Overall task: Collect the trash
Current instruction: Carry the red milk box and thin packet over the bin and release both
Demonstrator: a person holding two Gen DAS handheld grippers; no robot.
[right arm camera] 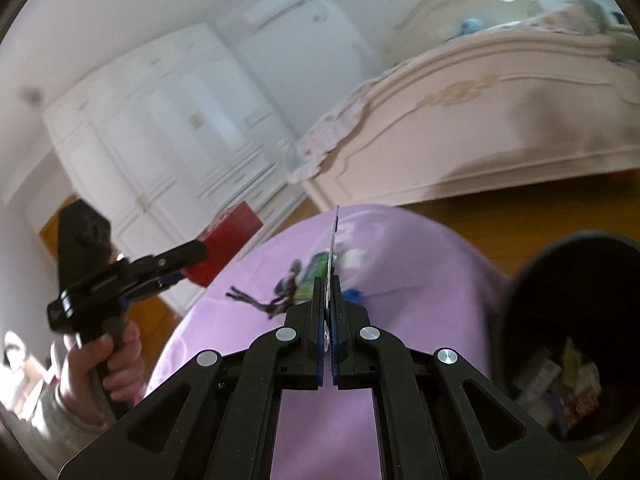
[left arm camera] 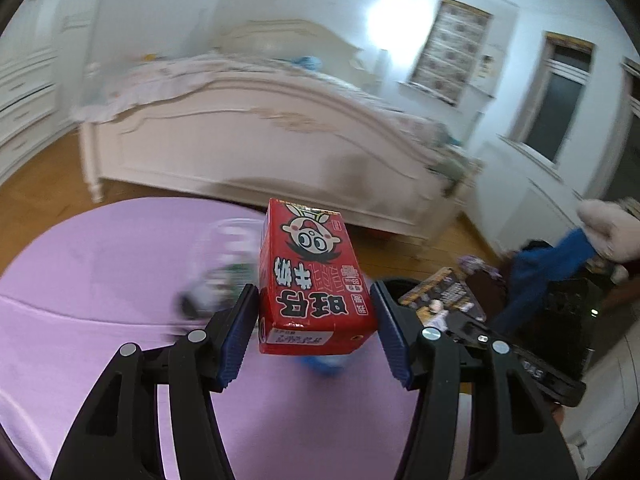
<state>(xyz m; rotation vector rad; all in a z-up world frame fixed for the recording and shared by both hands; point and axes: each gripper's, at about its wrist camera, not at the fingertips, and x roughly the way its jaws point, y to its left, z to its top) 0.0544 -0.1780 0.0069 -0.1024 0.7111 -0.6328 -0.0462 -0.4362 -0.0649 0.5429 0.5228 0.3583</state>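
A small red rectangular drink carton (left arm camera: 316,276), printed with a cartoon face and bold white characters that read upside down, sits between the blue ribbed pads of the left gripper (left arm camera: 316,312); the jaws stand partway apart and press on the carton's two sides, holding it clear above the round worktop covered in a lilac cloth (left arm camera: 100,272). In the right wrist view the same carton shows as a red block at the tip of the left gripper, whose black handle is held in a hand (right arm camera: 120,364). The right gripper (right arm camera: 329,320) has its jaws closed tight on a thin flat printed wrapper (right arm camera: 334,240) that is seen edge-on and stands up from between the pads. On the cloth beyond both grippers lie a blurred clear plastic piece with green print (right arm camera: 316,276), a small dark figure-shaped scrap (right arm camera: 276,300) and something blue (right arm camera: 352,294), too blurred to name. Beside the worktop, on the right, stands a round black bin (right arm camera: 520,292) with cartons and wrappers already inside. A white carved bed (left arm camera: 256,136) fills the room behind, with a white wardrobe (right arm camera: 160,120) along the wall and wooden floor (right arm camera: 500,216) between.
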